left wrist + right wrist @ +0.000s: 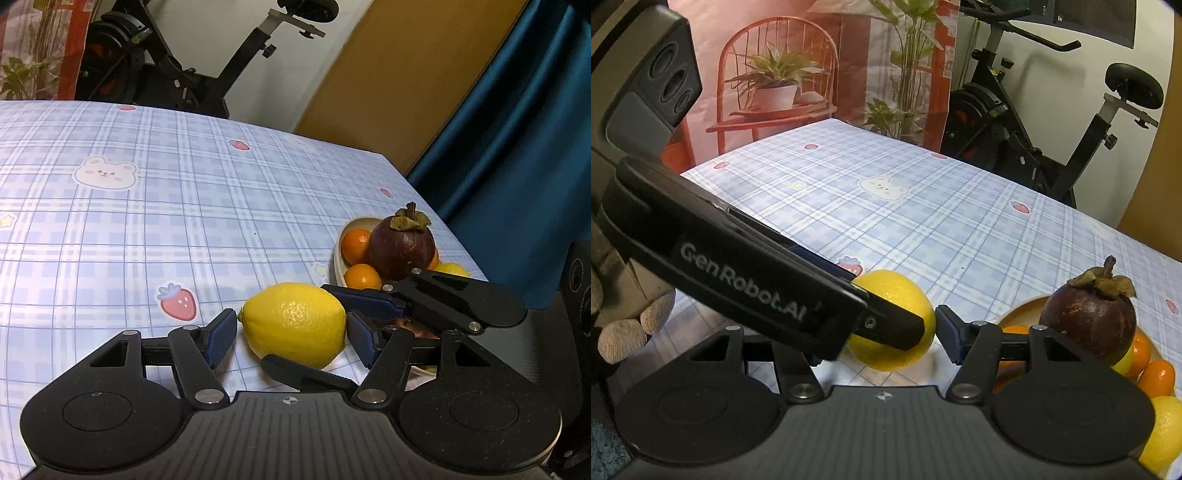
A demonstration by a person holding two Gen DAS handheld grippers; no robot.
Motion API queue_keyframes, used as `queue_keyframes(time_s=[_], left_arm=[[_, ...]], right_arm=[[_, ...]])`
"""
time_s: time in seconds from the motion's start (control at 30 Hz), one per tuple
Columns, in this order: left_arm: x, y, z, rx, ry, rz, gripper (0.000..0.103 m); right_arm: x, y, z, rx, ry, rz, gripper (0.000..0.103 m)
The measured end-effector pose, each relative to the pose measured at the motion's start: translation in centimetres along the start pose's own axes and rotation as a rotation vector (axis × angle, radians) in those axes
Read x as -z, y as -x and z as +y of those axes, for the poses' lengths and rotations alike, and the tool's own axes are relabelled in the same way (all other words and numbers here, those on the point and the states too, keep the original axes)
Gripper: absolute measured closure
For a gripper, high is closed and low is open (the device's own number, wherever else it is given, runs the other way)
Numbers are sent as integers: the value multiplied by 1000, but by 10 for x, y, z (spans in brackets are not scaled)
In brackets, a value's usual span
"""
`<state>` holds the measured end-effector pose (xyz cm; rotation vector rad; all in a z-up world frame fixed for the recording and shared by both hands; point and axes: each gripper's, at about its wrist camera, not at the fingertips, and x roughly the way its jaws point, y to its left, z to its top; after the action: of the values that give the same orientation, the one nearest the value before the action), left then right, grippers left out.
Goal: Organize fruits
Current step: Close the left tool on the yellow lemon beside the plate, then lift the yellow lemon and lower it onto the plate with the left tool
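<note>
1. Centrally on the table (184, 206), lying on its side on the checked cloth: one lemon (295, 321), outside the bowl (338, 254) and just beside it, on the side away from the table's right edge.
2. Left claw (291, 325) set around that lemon end to end, both blue pads (221, 339) against the skin, one at the pointed tip and one at the blunt end; clenched on the lemon, which rests on the cloth.
3. Right claw (886, 339) reaching in from the bowl's side and straddling the same lemon crosswise, one finger along its far side and one along its near side in the left wrist view.
4. From the right wrist view: visible pad (947, 332) at the very edge of the lemon, other finger hidden behind the left claw's body; cannot tell whether gripping or merely close.
5. Close to the table's right edge: the pale bowl, holding a dark purple fruit (402, 247) with a dried brown cap on top, small oranges (355, 240) beneath and beside it, and a second yellow fruit (1163, 432) at the near rim.
</note>
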<state>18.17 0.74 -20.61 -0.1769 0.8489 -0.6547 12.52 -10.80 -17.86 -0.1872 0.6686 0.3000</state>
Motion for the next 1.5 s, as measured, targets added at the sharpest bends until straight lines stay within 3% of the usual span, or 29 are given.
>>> queue_keyframes(time_s=[0.67, 0.9, 1.13, 1.27, 1.5], left_arm=[[16, 9, -15, -57, -36, -46, 35], [23, 19, -23, -91, -36, -65, 36], [23, 33, -46, -122, -81, -120, 36], [18, 42, -65, -135, -123, -162, 42], [7, 38, -102, -140, -212, -159, 44]], right_arm=[[7, 1, 9, 6, 39, -1, 42], [13, 9, 9, -31, -19, -21, 43], [15, 33, 5, -37, -64, -91, 43], [15, 49, 0, -25, -93, -139, 43], [21, 75, -22, -2, -178, -194, 43]])
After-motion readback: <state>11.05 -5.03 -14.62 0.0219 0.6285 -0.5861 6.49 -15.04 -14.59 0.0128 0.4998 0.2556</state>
